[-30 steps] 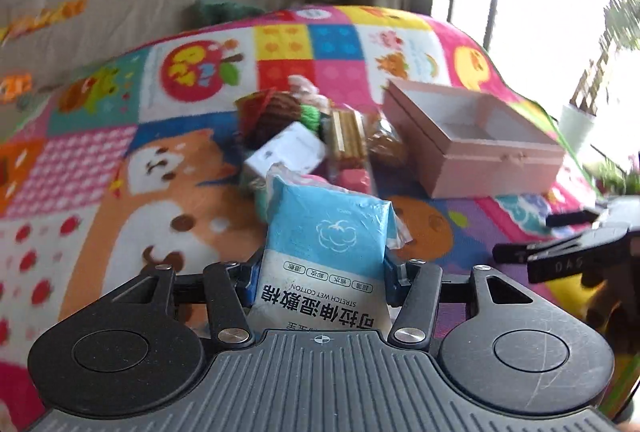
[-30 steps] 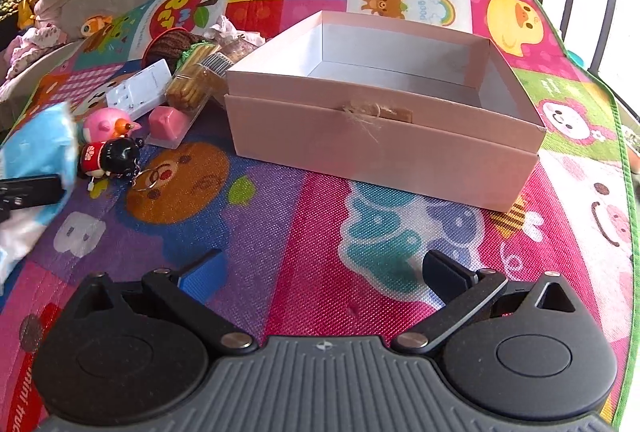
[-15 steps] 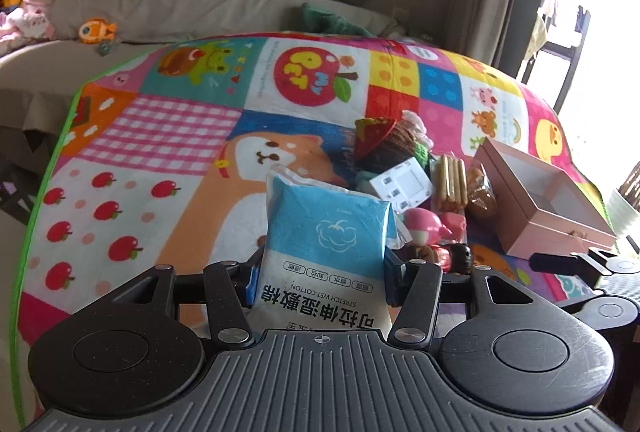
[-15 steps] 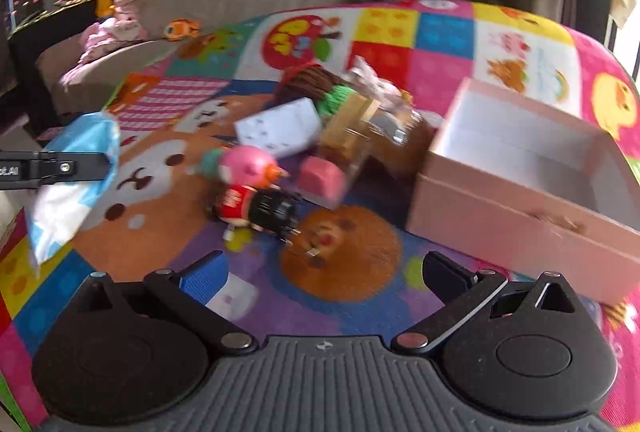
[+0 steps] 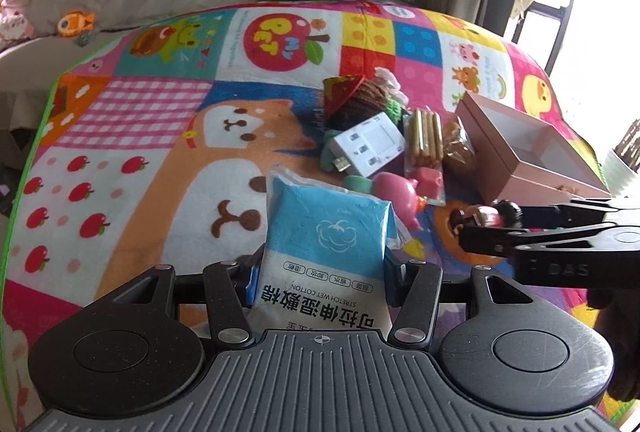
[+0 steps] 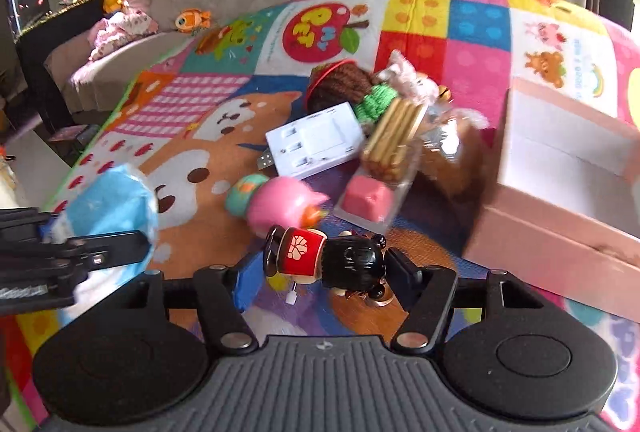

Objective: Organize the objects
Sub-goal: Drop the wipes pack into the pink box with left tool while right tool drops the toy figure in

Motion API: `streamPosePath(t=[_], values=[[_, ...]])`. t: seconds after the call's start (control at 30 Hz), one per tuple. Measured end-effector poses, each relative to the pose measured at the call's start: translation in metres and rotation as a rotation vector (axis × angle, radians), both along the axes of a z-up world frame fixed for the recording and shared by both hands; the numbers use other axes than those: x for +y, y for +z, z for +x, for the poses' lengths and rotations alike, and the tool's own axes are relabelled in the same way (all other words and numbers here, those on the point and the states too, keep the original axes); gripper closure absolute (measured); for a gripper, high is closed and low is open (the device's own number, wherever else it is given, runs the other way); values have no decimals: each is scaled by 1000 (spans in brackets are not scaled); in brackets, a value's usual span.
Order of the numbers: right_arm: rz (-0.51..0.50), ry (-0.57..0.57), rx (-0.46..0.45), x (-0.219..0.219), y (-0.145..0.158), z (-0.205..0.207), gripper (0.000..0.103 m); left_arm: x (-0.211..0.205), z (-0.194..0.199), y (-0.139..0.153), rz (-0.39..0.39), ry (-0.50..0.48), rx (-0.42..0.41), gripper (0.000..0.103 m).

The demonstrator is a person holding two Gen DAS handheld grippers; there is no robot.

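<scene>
- The right gripper (image 6: pixel 320 268) was closing its jaws around a small doll in a red robe with black hair (image 6: pixel 324 260), which lay sideways on the play mat (image 6: pixel 420 44) between the two fingers; the pads looked right at its ends, though firm contact could not be told; a second before, those jaws had stood wide with nothing between them, facing the pink box instead.
- The left gripper (image 5: pixel 320 272) gripped a blue pack of wet cotton wipes (image 5: pixel 326 252), upright between its pads, exactly as in the earlier frames; in the right wrist view the pack (image 6: pixel 110 208) showed at the left edge, raised off the mat.
- Just beyond the doll lay a pink pig toy (image 6: pixel 280 204) touching a mint-green piece; beside it a clear packet with a pink cube (image 6: pixel 368 198) and biscuit sticks (image 6: pixel 394 136); farther back a white charger-like block (image 6: pixel 316 140), a brown knitted item (image 6: pixel 340 84) and green yarn (image 6: pixel 376 100), all heaped close together.
- The pink box (image 6: pixel 560 240) sat open at the right of the heap, near it but apart from the doll; the part of its white inside that showed held nothing; its far end ran out of frame.
- In the left wrist view the right gripper (image 5: pixel 480 222) reached in from the right edge, fingertips at the doll (image 5: pixel 478 214), the box (image 5: pixel 532 168) behind it; a second ago it had sat lower at that edge, away from the toys.
</scene>
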State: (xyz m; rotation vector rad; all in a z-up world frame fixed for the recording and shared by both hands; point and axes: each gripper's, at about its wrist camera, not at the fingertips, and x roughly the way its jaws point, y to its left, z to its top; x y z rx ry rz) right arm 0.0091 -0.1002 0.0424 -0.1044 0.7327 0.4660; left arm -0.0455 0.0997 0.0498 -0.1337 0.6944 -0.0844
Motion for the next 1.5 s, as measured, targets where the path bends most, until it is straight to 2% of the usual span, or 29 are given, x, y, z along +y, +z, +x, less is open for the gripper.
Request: streamPosePath(t=[0.13,0.27,0.4,0.5,0.6,0.7,0.77,0.83,0.87,0.9,0.93,0.97,1.0,1.07,1.13,1.27,1.37,1.43,1.47,1.5], values=[[-34,12,-60,-42,18,-38,38,-26,-4,3,7,-56,22,45],[-84,-5,-136,-76,30,-74,38,-57,-5,5,-1,-159,61,45],[-77,-34,-215,-103,38,-99,38,-94,13,22,-12,-249,24,45],[-49,-63,-233,-118,38,-102,38,-125,46,40,-43,-309,-23,45],[-20,-96,-221,-129,34,-93,38,-164,99,55,-117,-362,-41,44],[12,-118,-220,-137,31,-85,38,-195,153,50,-193,-352,-39,43],[30,-127,-214,-141,29,-78,38,-214,187,37,-160,-284,-6,43],[31,-135,-206,-144,25,-73,38,-227,211,17,-77,-230,58,42],[23,-138,-203,-144,22,-70,38,-231,216,9,-39,-225,82,46],[14,-140,-201,-145,20,-67,38,-235,215,6,10,-242,61,51],[4,-142,-199,-147,17,-65,38,-238,211,5,63,-254,45,51],[-3,-144,-194,-148,16,-63,38,-236,207,6,73,-267,39,52],[-6,-149,-189,-150,14,-61,38,-230,201,10,47,-277,26,52],[0,-159,-182,-154,14,-55,38,-212,187,22,-18,-272,-34,51],[13,-168,-186,-157,18,-49,38,-190,167,37,-49,-255,-109,51],[-21,-180,-286,-155,44,-27,38,-137,134,50,-79,-226,-175,51],[-55,-199,-331,-152,59,11,38,-99,111,46,-55,-225,-187,51],[-66,-205,-312,-152,60,39,31,-75,99,38,-22,-225,-187,51],[-63,-230,-285,-153,59,52,18,-62,94,34,-13,-223,-182,51],[-52,-266,-266,-154,57,58,14,-48,91,29,-9,-216,-169,51]])
